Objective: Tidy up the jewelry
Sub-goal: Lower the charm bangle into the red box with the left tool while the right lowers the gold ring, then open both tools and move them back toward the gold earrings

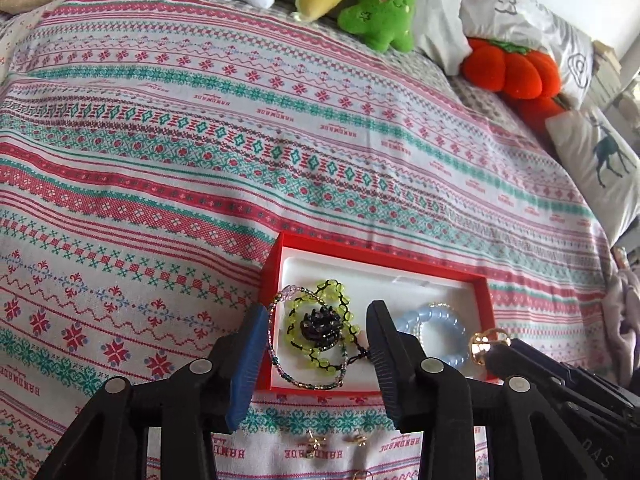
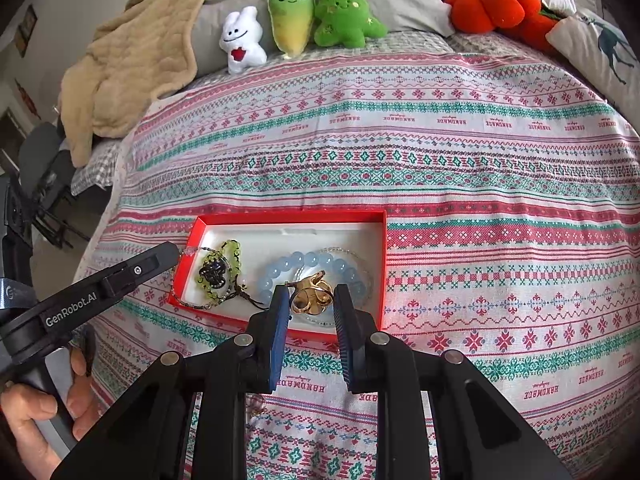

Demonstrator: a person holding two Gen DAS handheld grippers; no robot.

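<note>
Gold shows between the pads of the right gripper (image 2: 310, 300): a ring (image 2: 311, 299) is pinched there, held low over the red box (image 2: 382, 264) just above the blue bead bracelet (image 2: 304, 262). The left gripper (image 1: 318, 334) hovers with its jaws spread wide and holding nothing, above the green bead bracelet (image 1: 316, 322) at the box's left end. Small gold earrings (image 1: 316, 440) lie on the patterned bedspread (image 1: 200, 160) near the box's front edge. Plush toys (image 2: 296, 20) line the far side.

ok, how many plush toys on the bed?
4, in a row at the far end: white bunny plush, yellow-green radish plush, green tree plush, orange pumpkin plush rightmost. More may sit outside the frame.
</note>
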